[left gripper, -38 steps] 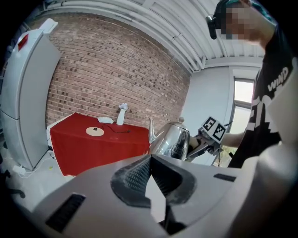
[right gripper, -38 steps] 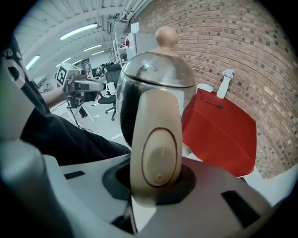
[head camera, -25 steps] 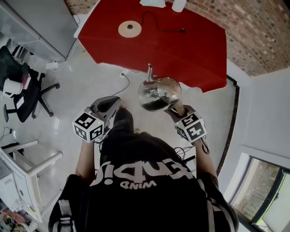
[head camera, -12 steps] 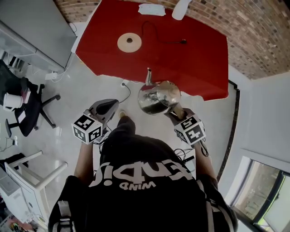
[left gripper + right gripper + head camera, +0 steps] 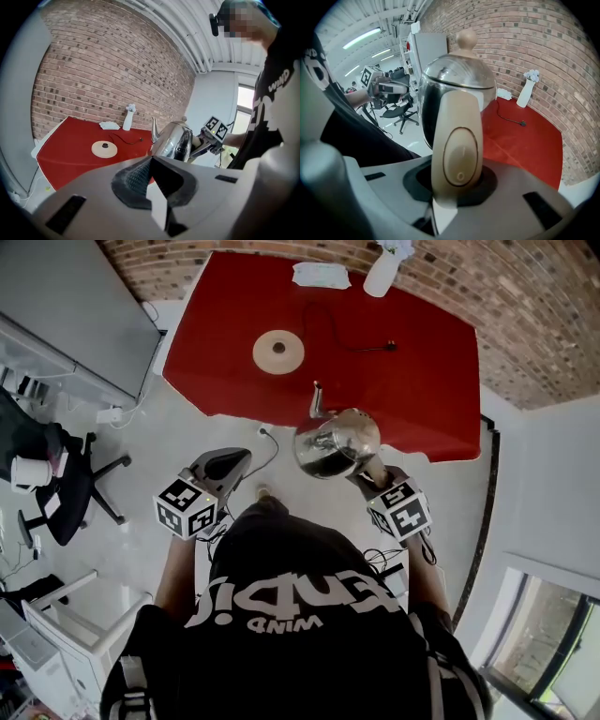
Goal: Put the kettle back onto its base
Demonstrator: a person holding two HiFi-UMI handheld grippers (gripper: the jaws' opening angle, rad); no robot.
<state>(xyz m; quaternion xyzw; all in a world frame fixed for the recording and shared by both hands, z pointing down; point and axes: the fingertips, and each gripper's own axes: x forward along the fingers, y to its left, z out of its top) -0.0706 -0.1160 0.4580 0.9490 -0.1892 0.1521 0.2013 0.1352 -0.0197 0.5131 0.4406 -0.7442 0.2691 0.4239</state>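
Note:
In the head view the shiny steel kettle hangs in the air over the floor, just short of the red table. My right gripper is shut on its cream handle, and the kettle body stands upright in front of the jaws. The round cream base lies on the table beyond the spout, with its black cord trailing right. The base and the kettle also show in the left gripper view. My left gripper is held out to the kettle's left, shut with nothing in it.
A white spray bottle and a white cloth sit at the table's far edge against the brick wall. A black office chair and a white desk stand on the left. A grey cabinet fills the upper left corner.
The person has walked toward the table, carrying both grippers and the kettle along. The table and base now show lower and nearer in the head view. The grip on the handle is unchanged.

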